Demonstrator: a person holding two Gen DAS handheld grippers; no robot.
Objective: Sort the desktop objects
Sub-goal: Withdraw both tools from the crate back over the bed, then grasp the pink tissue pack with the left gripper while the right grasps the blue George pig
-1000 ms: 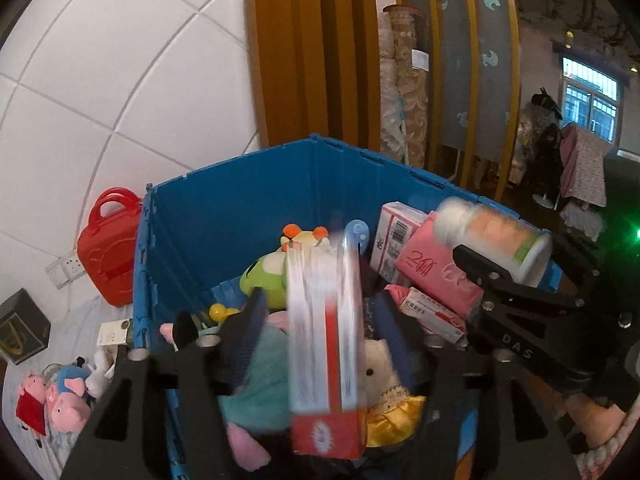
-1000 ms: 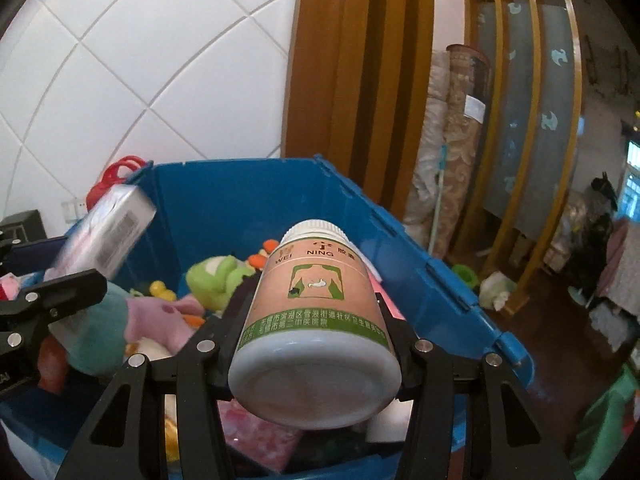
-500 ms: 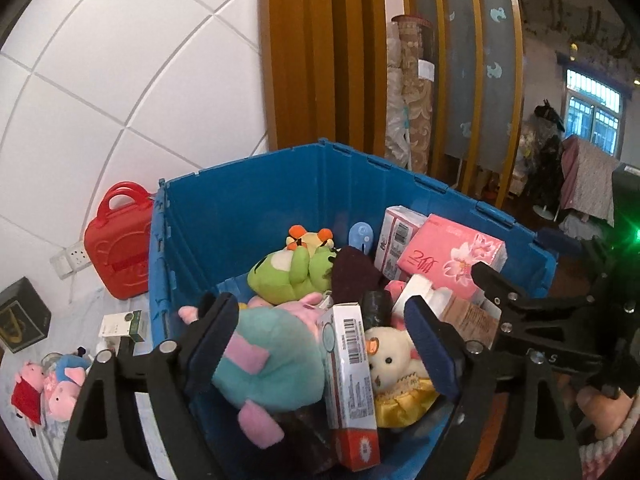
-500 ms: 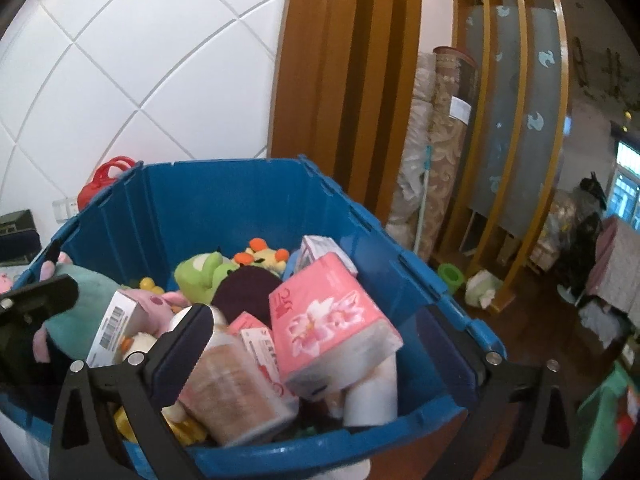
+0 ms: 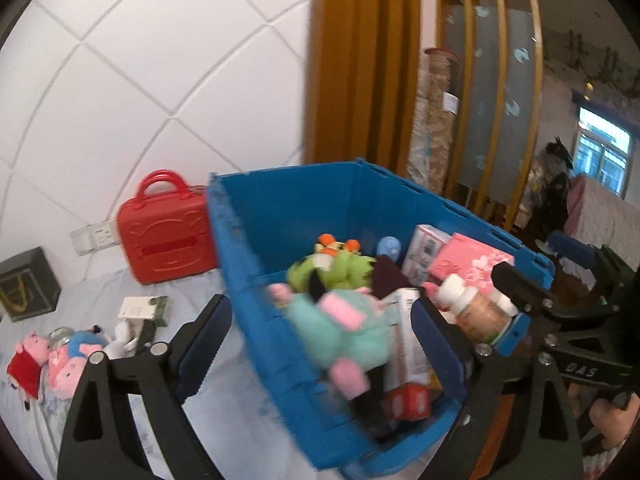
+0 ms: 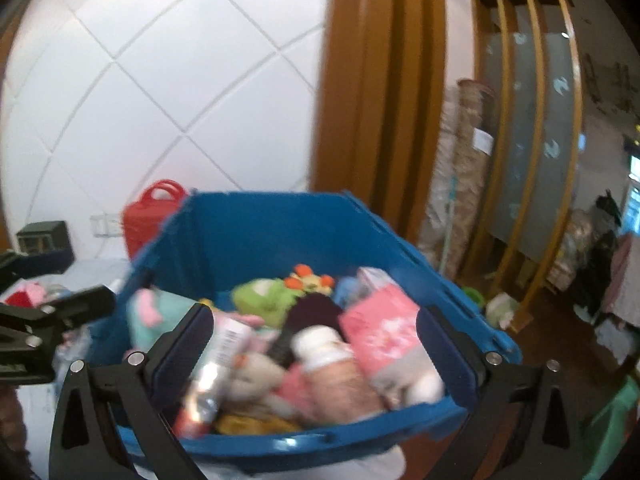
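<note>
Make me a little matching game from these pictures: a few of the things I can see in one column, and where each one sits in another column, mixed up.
Things:
1. red case
2. pill bottle
3. teal plush toy
4. small white-and-green box

Places:
A. lying on the table, outside the blue bin, near the pig dolls
B. standing against the white wall, left of the bin
C. inside the bin, on its left side, on top of the pile
D. inside the bin, on its right side, beside the pink tissue pack

Pairs: 1-B, 2-D, 3-C, 4-A
</note>
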